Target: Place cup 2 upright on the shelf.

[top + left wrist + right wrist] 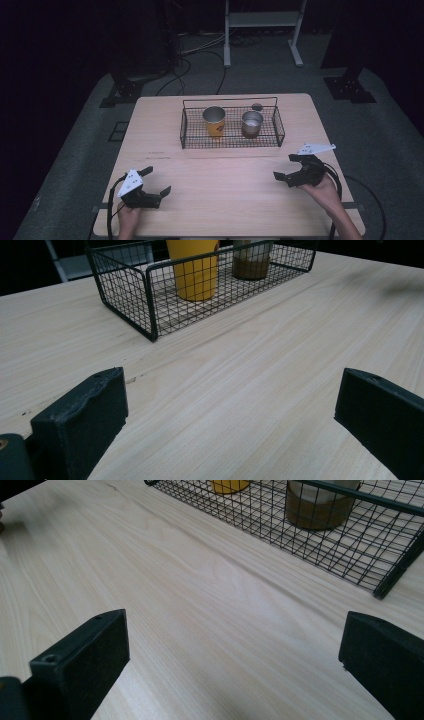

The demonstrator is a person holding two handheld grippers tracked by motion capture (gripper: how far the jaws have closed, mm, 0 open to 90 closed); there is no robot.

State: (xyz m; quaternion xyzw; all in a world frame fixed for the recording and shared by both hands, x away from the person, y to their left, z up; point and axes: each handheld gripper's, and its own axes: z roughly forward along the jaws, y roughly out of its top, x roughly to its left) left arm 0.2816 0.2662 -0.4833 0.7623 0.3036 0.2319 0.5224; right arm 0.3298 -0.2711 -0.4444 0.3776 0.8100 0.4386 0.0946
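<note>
Both grippers rest low over the near part of the wooden table (165, 107), each held in a hand coming in from the bottom edge; the left gripper (157, 181) sits near the front left corner with its jaws spread wide and nothing between them, and the right gripper (286, 167) sits near the right edge, likewise spread and holding nothing; in the left gripper view the two black jaws stand far apart over bare wood, and the right gripper view shows the same wide gap.

Nearest ahead of them is a black wire basket (182, 131), standing on the far half of the table, roughly centred, well apart from both grippers; inside it, toward the left, an orange-yellow cup (214, 127) stands upright with a metallic inside; just to its right, apart from it, a smaller metal cup (251, 125) with a brownish lower half stands upright too; a small dark round thing (257, 106) lies at the basket's far rim, too small to tell what it is.

Beyond the table lies grey floor (400, 150) with black cables (177, 80), dark stand feet at either side, and the legs of a white frame (227, 45) at the back.
</note>
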